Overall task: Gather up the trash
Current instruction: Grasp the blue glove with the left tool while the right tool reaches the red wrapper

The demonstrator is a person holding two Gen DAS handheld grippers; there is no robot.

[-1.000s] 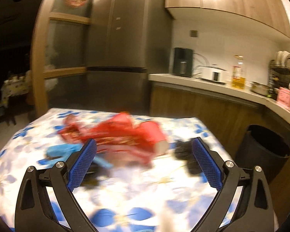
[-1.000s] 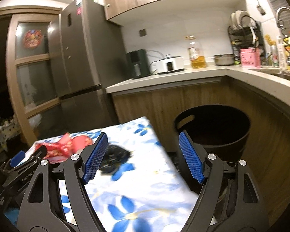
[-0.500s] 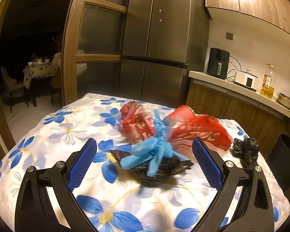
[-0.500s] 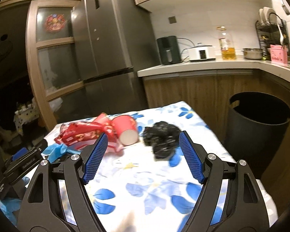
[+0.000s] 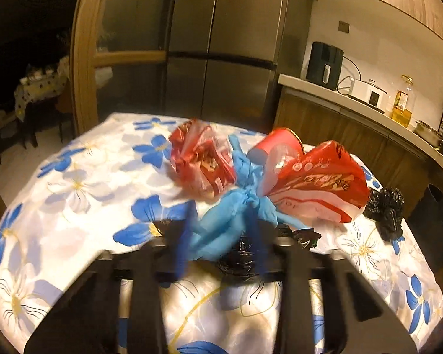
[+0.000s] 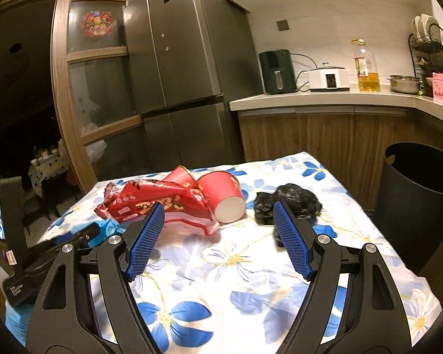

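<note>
Nothing binned: left gripper point(image 5: 218, 236) fingers have just closed narrow around the blue glove point(image 5: 221, 224), right gripper point(image 6: 218, 239) wide, wrappers point(image 6: 162, 203), 2 cups point(image 6: 224, 197) left.

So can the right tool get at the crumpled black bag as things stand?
Probably yes: the right tool is open, and the crumpled black bag lies just beyond its right finger on the tablecloth, nothing covering it.

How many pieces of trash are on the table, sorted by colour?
Red: 4 (front cup, back cup, big wrapper, small wrapper)
Blue: 1 (glove)
Black: 2 (right bag, bag under glove)
Total: 7
</note>
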